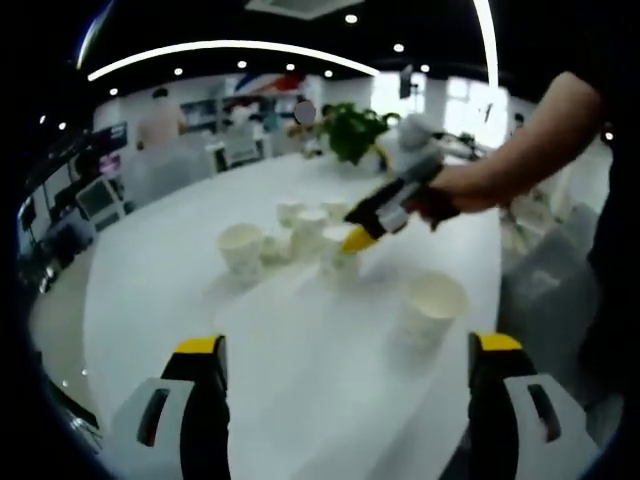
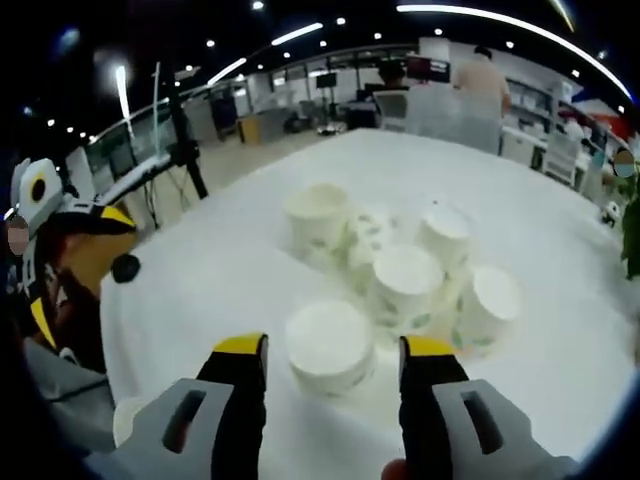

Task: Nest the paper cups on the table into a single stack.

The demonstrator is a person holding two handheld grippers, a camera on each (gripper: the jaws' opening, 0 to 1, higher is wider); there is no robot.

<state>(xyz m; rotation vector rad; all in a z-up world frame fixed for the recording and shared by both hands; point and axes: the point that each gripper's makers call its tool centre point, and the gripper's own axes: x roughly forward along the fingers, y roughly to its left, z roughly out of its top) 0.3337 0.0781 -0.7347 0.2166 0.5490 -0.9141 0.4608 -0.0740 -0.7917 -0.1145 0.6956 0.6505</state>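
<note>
Our right tongs (image 2: 333,362) stand open, yellow-tipped jaws on grey bodies, one on each side of a white paper cup (image 2: 330,346) that sits mouth-up between them — we cannot tell whether the tips touch its thin wall. Our left tongs (image 1: 350,357) are spread wide over bare tabletop and hold nothing. In the left gripper view the right tongs reach in from the right, a hand (image 1: 436,202) around them, yellow tips down at the group of cups. The cups are round, tapered, matte paper; in the right gripper view we count about six in that loose group (image 2: 405,265). One more cup (image 1: 432,307) stands apart nearer the left tongs. The table (image 1: 300,380) is smooth, white and rounded.
</note>
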